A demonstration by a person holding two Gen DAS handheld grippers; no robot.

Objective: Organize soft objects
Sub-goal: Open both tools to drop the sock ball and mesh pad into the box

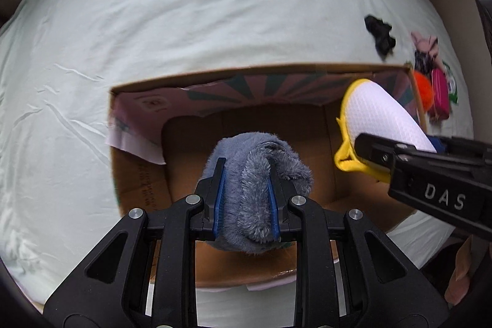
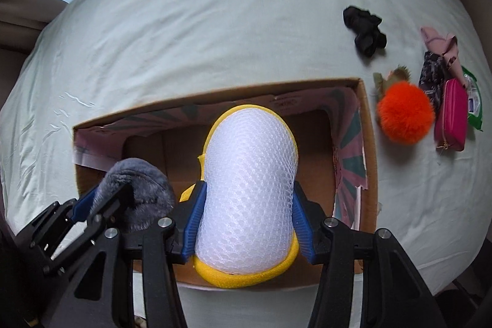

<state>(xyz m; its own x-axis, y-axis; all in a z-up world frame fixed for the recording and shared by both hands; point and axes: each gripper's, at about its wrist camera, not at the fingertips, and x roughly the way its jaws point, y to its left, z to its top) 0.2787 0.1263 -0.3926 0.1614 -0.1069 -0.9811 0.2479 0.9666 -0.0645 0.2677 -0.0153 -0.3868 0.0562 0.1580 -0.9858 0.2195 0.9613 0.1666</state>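
My left gripper (image 1: pixel 246 189) is shut on a grey fluffy cloth (image 1: pixel 261 171) and holds it over the open cardboard box (image 1: pixel 138 174). My right gripper (image 2: pixel 247 205) is shut on a white mesh sponge with yellow trim (image 2: pixel 249 174), also above the box (image 2: pixel 369 143). The sponge (image 1: pixel 378 112) and right gripper (image 1: pixel 369 148) show at the right in the left wrist view. The grey cloth (image 2: pixel 138 189) and left gripper (image 2: pixel 101 202) show at the lower left in the right wrist view.
The box sits on a pale green bedsheet (image 2: pixel 215 20). To its right lie an orange pompom (image 2: pixel 406 112), a pink pouch (image 2: pixel 452 112), a green wipes packet (image 2: pixel 475 100), a dark patterned cloth (image 2: pixel 430 76), a pink cloth (image 2: pixel 439 42) and a black cloth (image 2: pixel 366 29).
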